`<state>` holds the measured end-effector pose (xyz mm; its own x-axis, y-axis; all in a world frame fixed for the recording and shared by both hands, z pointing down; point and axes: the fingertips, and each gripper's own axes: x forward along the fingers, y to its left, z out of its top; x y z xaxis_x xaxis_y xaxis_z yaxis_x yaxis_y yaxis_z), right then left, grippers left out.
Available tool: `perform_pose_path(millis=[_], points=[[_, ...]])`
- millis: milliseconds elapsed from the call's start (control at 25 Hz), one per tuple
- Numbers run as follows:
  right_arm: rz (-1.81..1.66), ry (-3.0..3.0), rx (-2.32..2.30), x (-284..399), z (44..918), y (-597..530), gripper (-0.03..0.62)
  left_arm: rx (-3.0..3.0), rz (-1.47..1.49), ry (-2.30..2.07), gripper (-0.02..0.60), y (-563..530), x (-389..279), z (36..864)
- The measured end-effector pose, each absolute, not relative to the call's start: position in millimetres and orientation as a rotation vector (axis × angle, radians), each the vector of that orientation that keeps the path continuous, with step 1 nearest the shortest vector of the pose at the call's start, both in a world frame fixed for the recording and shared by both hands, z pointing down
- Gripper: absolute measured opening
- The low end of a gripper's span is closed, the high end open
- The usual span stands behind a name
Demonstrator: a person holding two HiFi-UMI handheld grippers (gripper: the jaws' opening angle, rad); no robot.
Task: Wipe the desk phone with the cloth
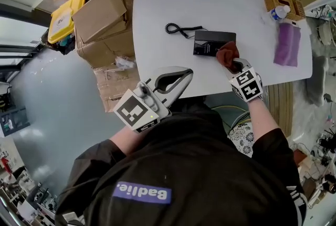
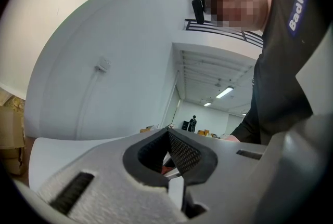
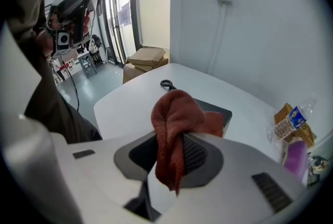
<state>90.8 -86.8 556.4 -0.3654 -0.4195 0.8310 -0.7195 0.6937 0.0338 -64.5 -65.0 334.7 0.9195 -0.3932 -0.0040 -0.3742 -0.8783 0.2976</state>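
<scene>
Gripping the cloth [image 3: 174, 114] by a bunched fold, your right tongs [image 3: 171, 153] hold it at the desk phone's [image 1: 212, 42] near right corner on the table [image 1: 173, 10]. Expect soft, limp cloth and a light phone likely to slide. Your left tongs [image 1: 181, 75] are closed, empty, off the table

A white table [image 1: 157, 15] carries a small brown box [image 1: 287, 0] at its far right corner, with a plastic bottle [image 1: 280, 12] against it and a purple sheet [image 1: 287, 44], perhaps a folded bag, just beside them. Left of the table, stacked cardboard boxes [image 1: 101, 23] stand on the floor [image 1: 58, 99], with a yellow crate [image 1: 64, 20] beside them
</scene>
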Motion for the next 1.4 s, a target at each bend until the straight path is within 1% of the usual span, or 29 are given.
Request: perform_pose_path(millis=[240,520,760,1040,1200,1400], points=[[0.297,-2.005,0.814,71,540,-102,0.089,2.804,-0.080,-0.585,0.009,-73,-67,329],[0.227,-2.024,0.634,56,556,-141,0.089,2.744,-0.069,-0.737,0.009,-115,-59,333],[0.193,-2.039,0.544,63,566,-184,0.089,2.706,-0.073,-0.848,0.009,-147,-44,334],[0.158,-2.055,0.500,54,575,-227,0.089,2.640,-0.099,-0.942,0.009,-160,-52,345],[0.149,-2.056,0.467,40,581,-227,0.089,2.617,-0.066,-0.993,0.009,-161,-64,353],[0.182,-2.056,0.383,19,592,-193,0.089,2.599,-0.093,-0.987,0.009,-155,-73,349]])
